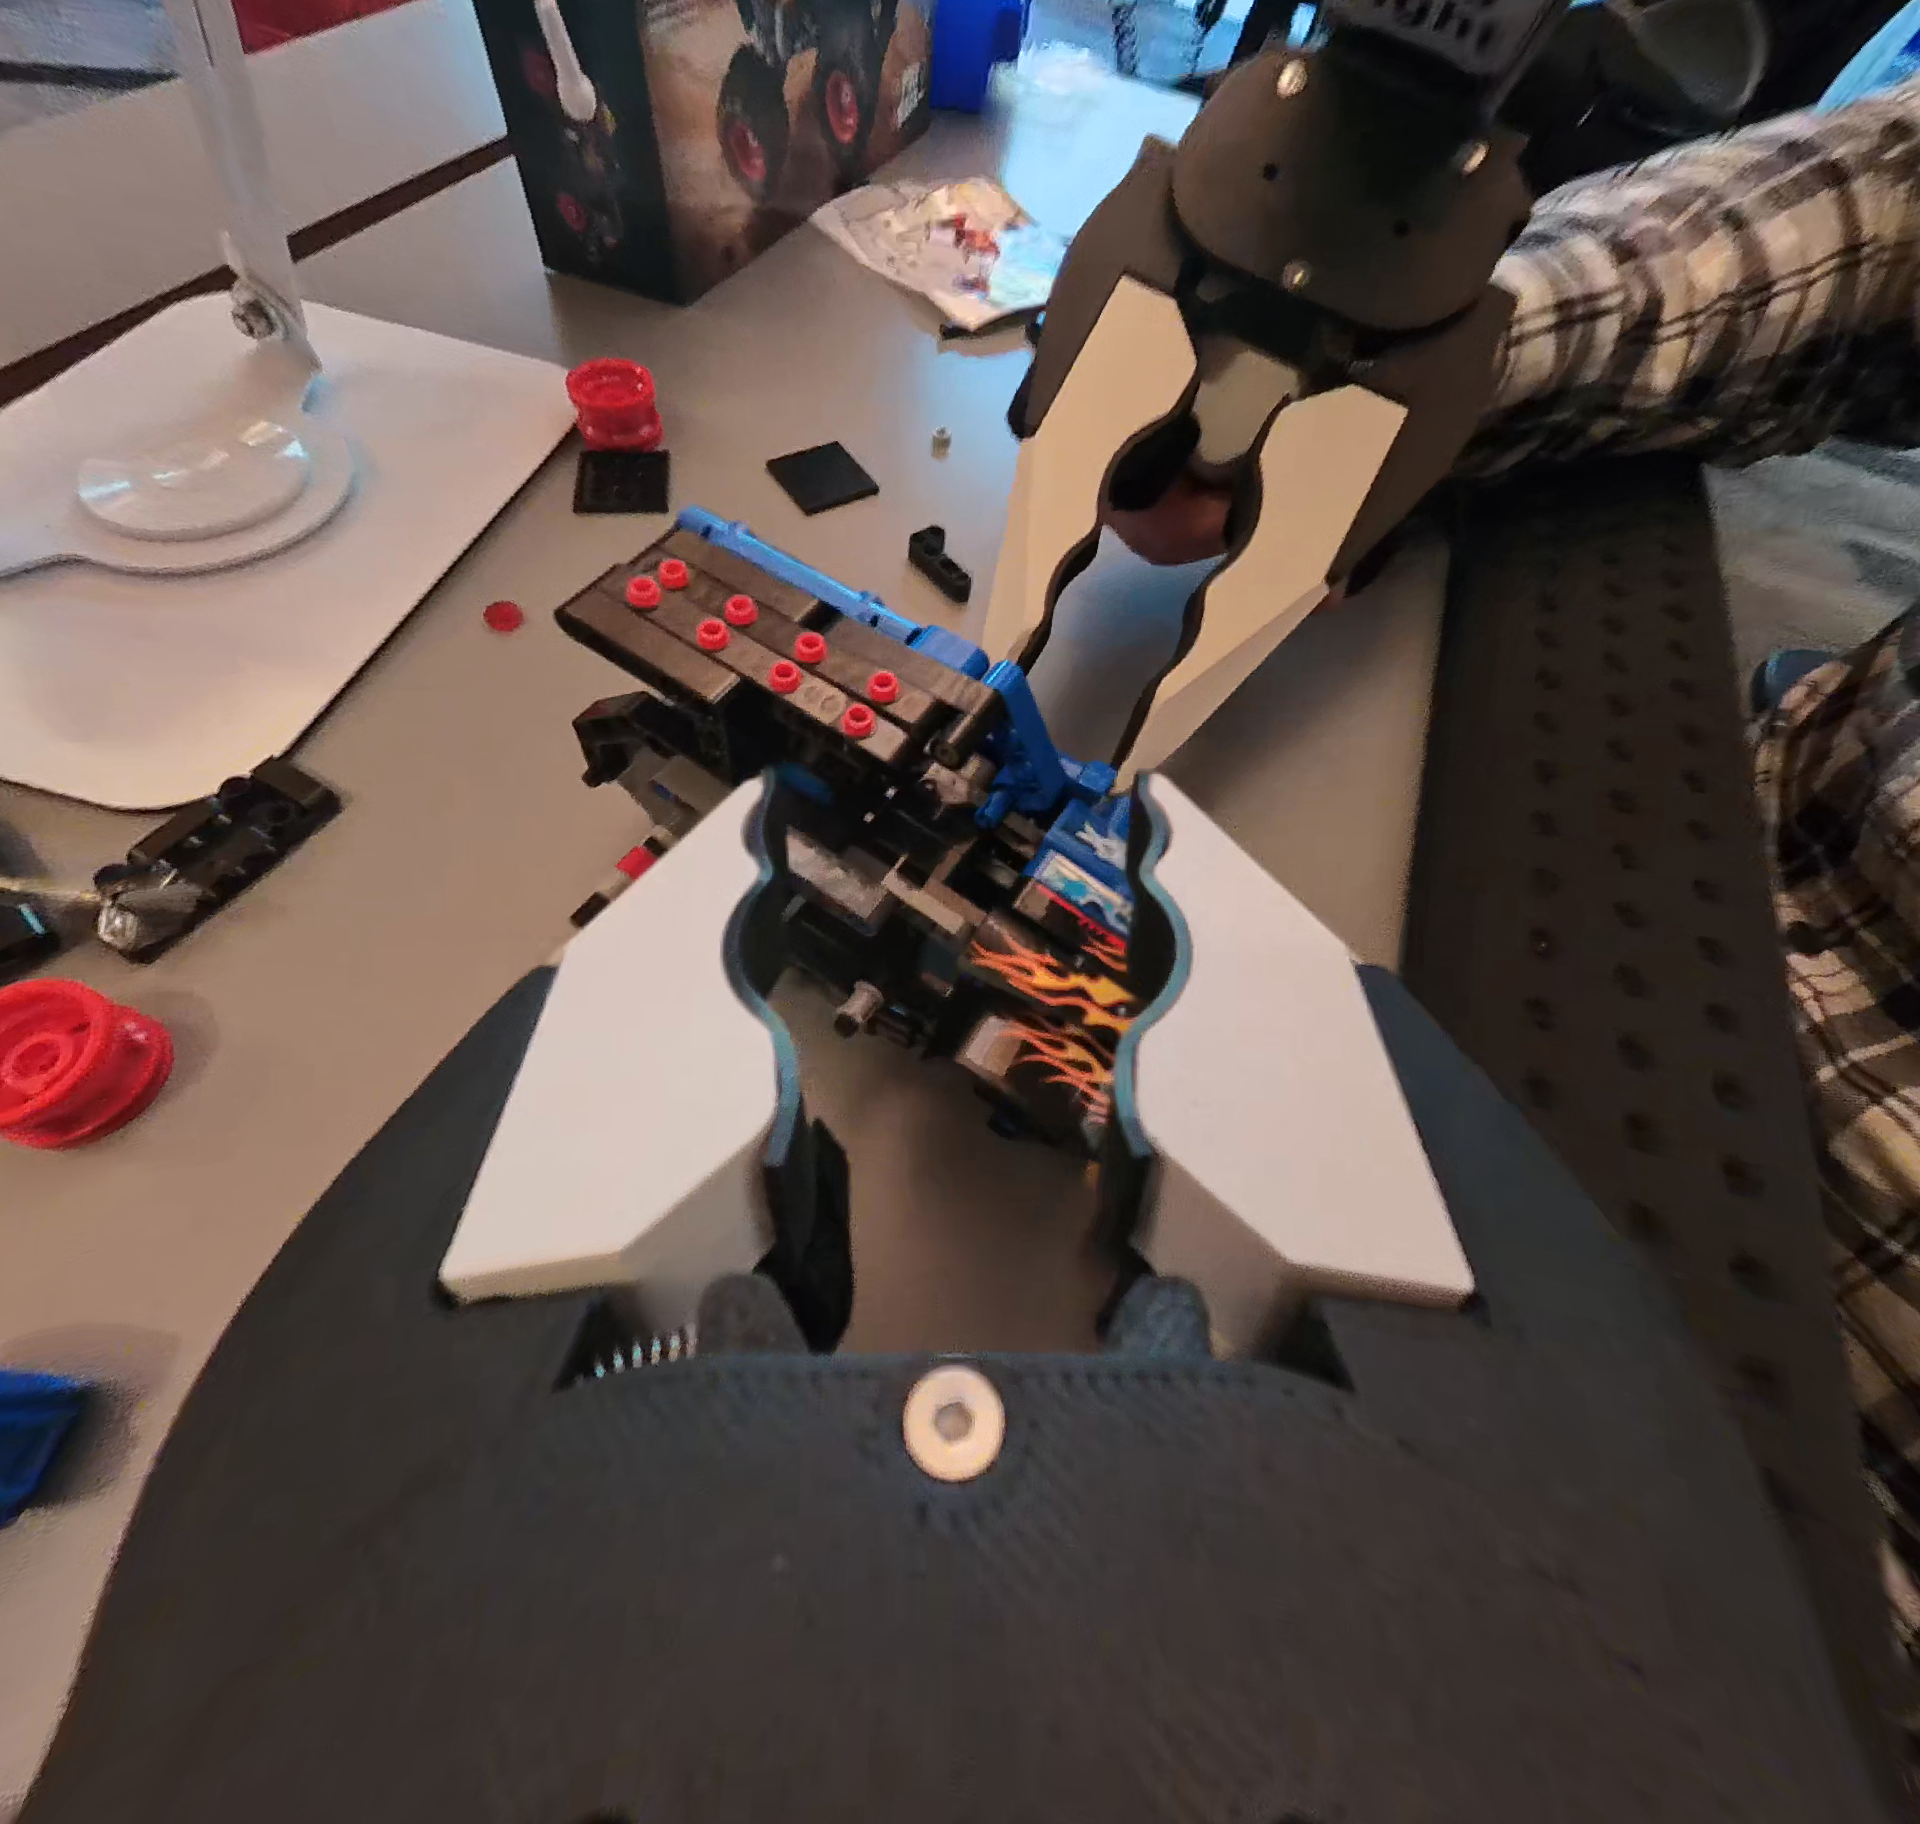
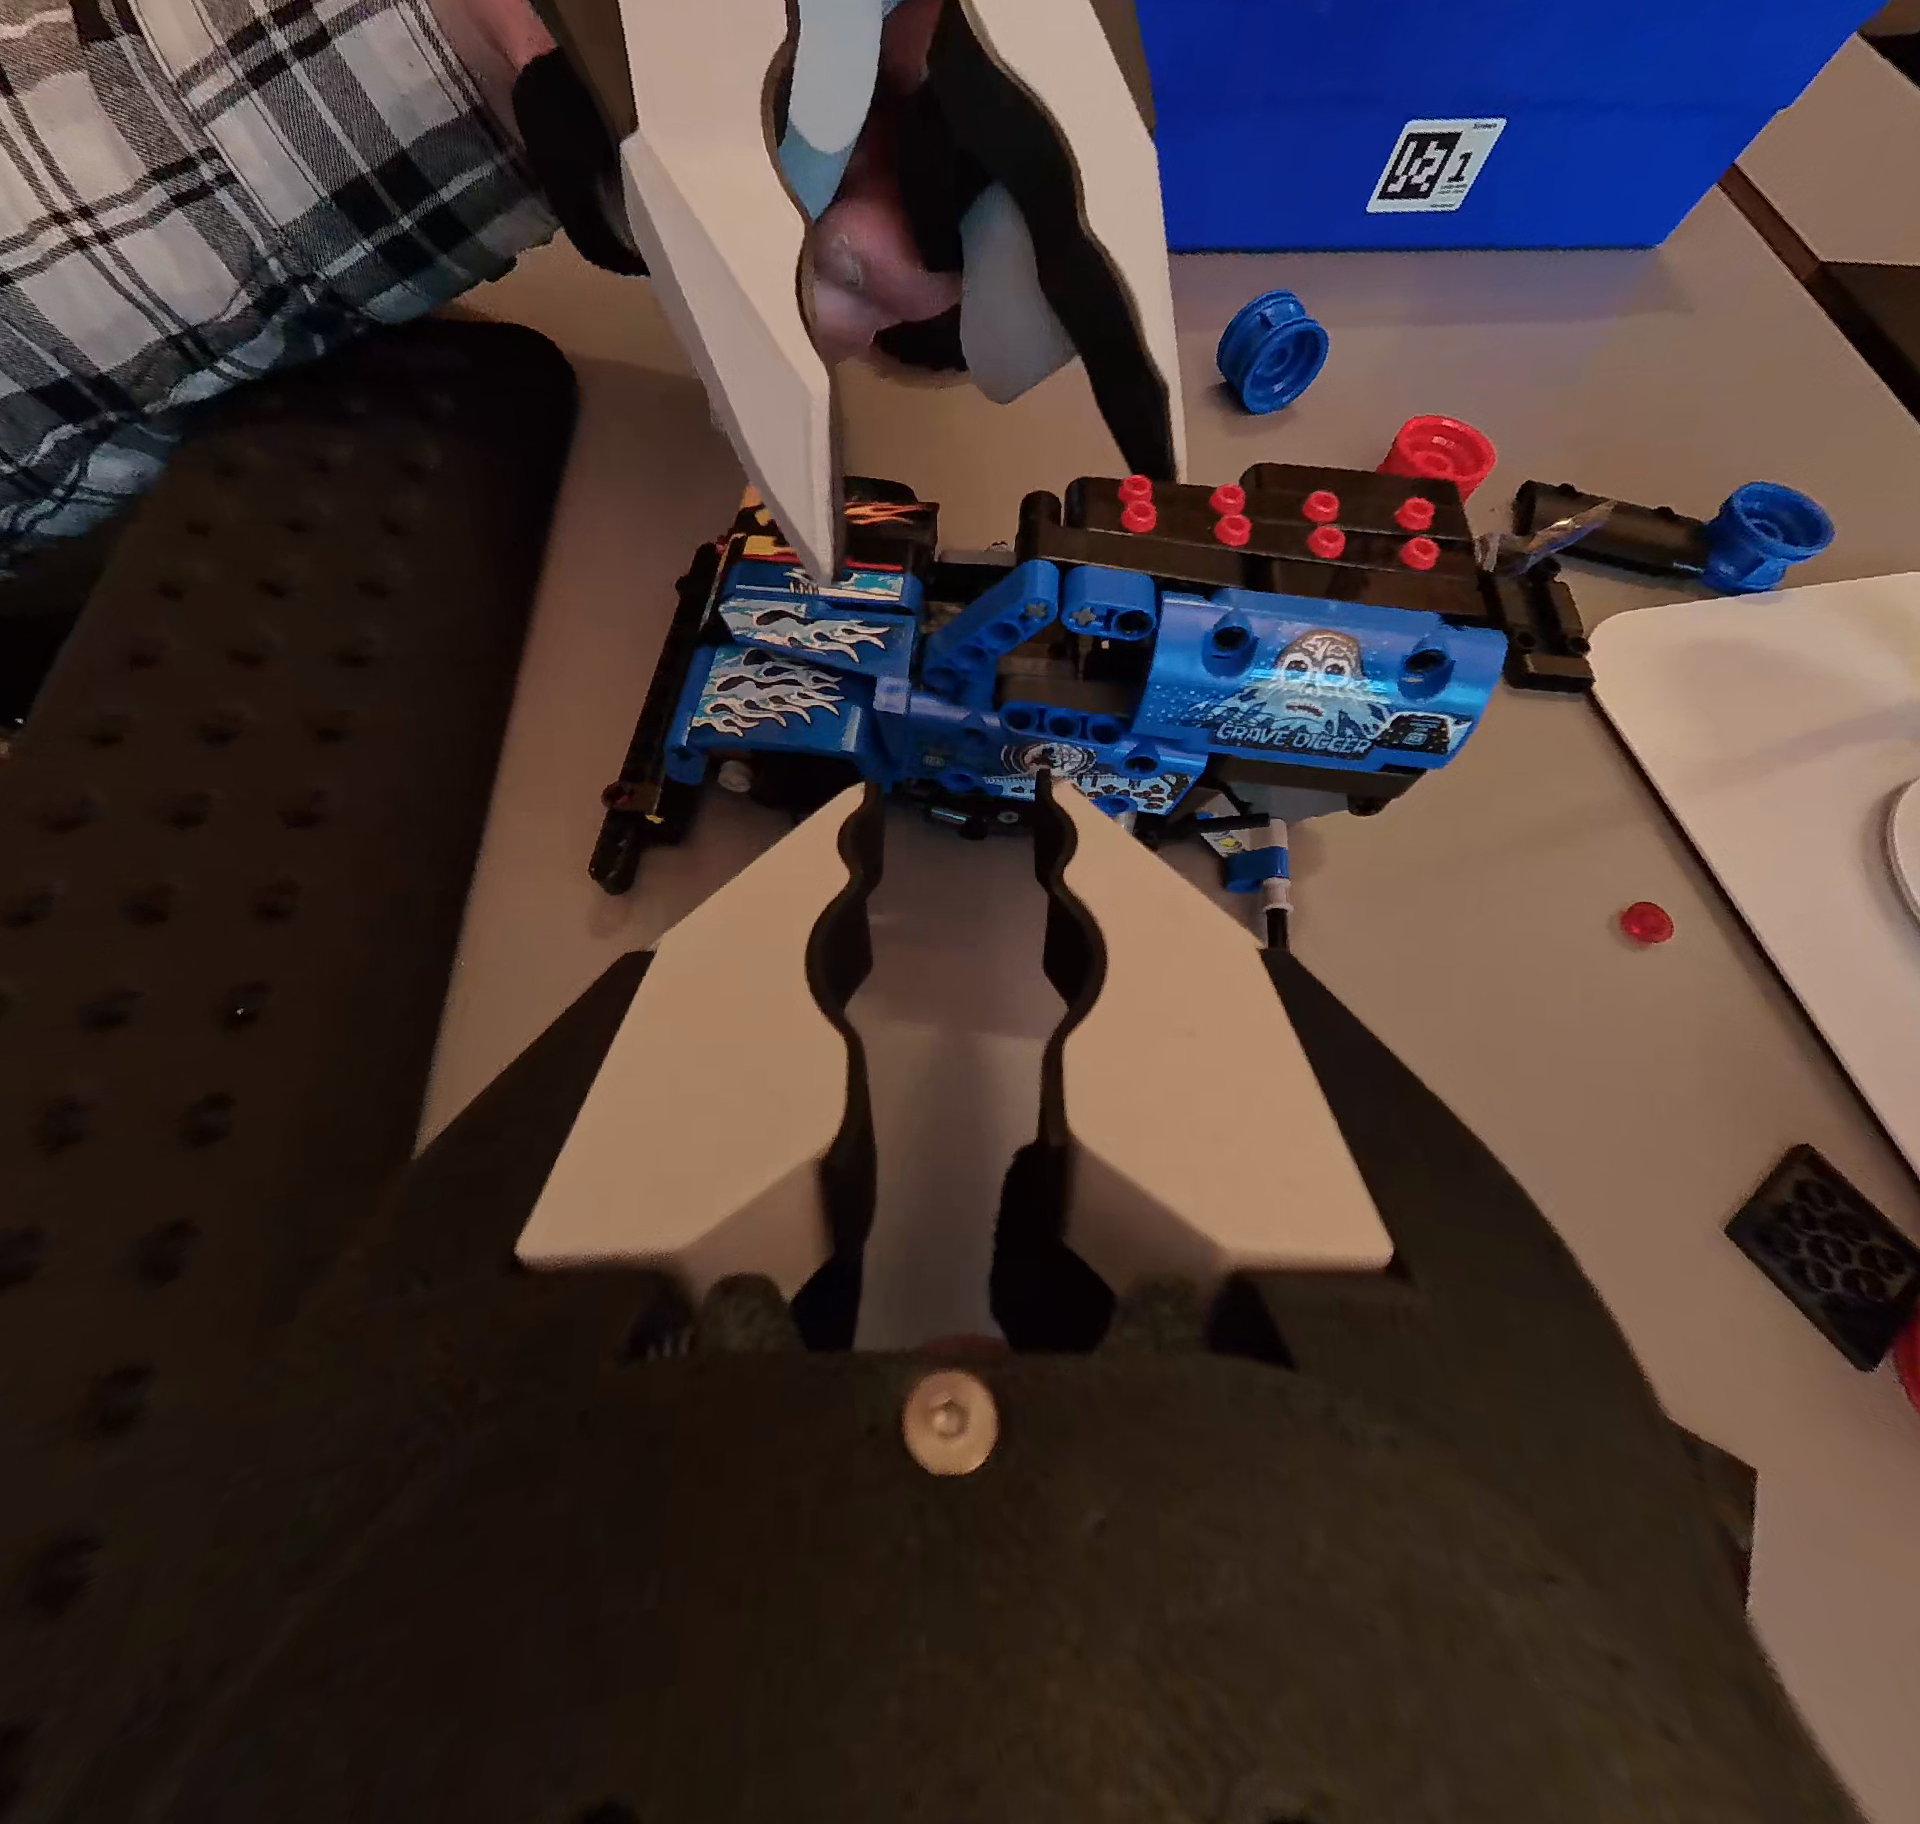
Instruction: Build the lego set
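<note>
The part-built blue and black truck model (image 1: 790, 652) lies on the grey table, black panel with red studs up. In the right wrist view its blue side (image 2: 1299, 673) with a skull picture faces me. My left gripper (image 1: 951, 787) straddles the truck's flame-printed front end, fingers against both sides, shut on it; it reaches down from above in the right wrist view (image 2: 992, 517). My right gripper (image 2: 956, 803) is open and empty, its tips at the lower edge of the truck's blue side. In the left wrist view it (image 1: 1068, 712) sits by the blue beam.
Loose red wheel hubs (image 1: 73, 1057) (image 1: 613, 403), blue hubs (image 2: 1273, 351) (image 2: 1766, 533), black plates (image 1: 821, 475) and a red stud (image 2: 1647, 922) lie around. The set's box (image 1: 707, 60), a white lamp base (image 1: 197, 486), a blue bin (image 2: 1455, 60) and a black perforated mat (image 1: 1579, 839) border the work area. About 4 cm separates my left fingertips from my right. Both grippers' tips are roughly 15 cm from the red stud (image 2: 1647, 922). The left camera catches it too, in the left wrist view (image 1: 507, 615).
</note>
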